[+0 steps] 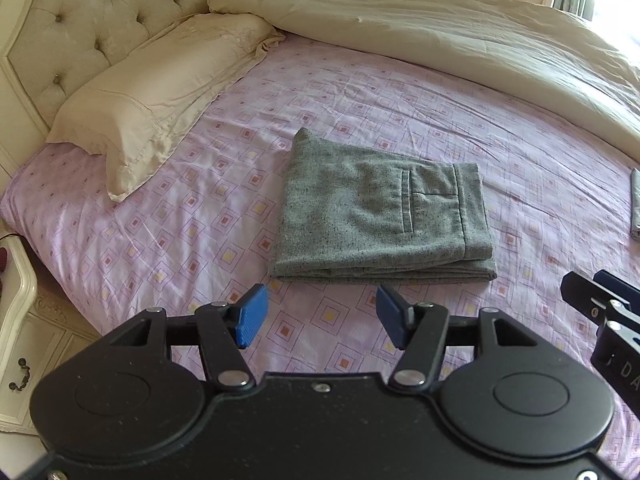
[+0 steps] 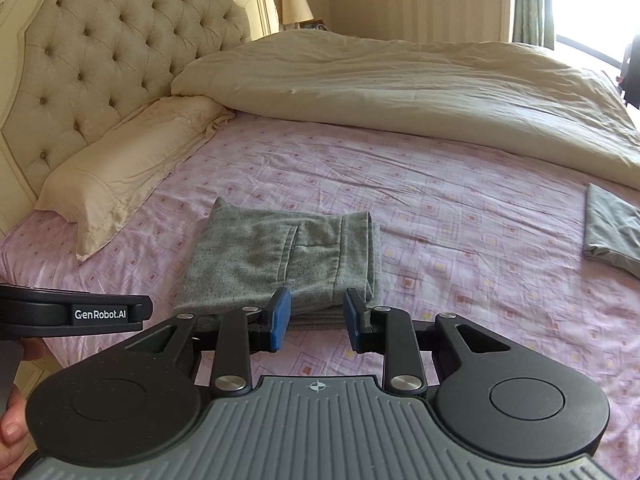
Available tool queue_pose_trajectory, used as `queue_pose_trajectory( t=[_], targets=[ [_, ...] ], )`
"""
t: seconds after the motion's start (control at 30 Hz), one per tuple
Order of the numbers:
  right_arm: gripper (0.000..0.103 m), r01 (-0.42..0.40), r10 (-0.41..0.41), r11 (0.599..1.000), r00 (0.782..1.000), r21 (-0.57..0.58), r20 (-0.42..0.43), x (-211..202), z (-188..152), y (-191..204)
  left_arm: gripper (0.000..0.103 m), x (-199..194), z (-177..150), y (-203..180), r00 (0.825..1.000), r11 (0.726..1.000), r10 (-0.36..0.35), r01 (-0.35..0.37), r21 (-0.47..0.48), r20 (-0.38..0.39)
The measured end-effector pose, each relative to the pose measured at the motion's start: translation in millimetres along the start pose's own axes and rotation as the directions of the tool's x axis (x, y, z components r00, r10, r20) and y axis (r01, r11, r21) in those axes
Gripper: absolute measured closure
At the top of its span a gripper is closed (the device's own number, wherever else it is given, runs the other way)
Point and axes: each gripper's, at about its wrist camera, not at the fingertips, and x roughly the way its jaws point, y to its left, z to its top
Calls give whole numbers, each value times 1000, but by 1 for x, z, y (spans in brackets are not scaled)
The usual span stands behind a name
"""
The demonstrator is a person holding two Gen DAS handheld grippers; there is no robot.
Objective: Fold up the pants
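Left wrist view, left to right: nightstand (image 1: 24, 344) at the lower left edge, tufted headboard (image 1: 80, 12) upper left, cream pillow (image 1: 160, 92) lying on the pink patterned sheet (image 1: 168, 216). Centre of frame, the grey pants (image 1: 380, 216) sit folded into a compact rectangle, flat on the sheet, back pocket facing up. Your left tool (image 1: 320, 318) hangs just below the pants' near edge, blue pads spread, nothing between them, not touching the cloth. Cream duvet (image 1: 440, 28) is bunched across the top and right. A second grey folded cloth (image 1: 635, 204) shows at the right edge. Your right tool pokes in at lower right.

Right wrist view: your hand (image 2: 12, 428) at lower left, gripping the left tool's handle. Your right tool (image 2: 316, 320) sits at centre, pads apart and empty, their tips overlapping the pants' (image 2: 280, 256) near edge in the frame; contact cannot be told. Bedside lamp (image 2: 296, 6) stands at top centre.
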Motion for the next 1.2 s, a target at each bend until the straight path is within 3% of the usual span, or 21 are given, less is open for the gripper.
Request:
queue_pose_trajectory(
  t=[1.2],
  targets=[
    [75, -23, 22, 1000, 999, 18, 26, -11, 1, -12, 39, -13, -8, -19, 999, 998, 42, -42, 39, 2]
  ],
)
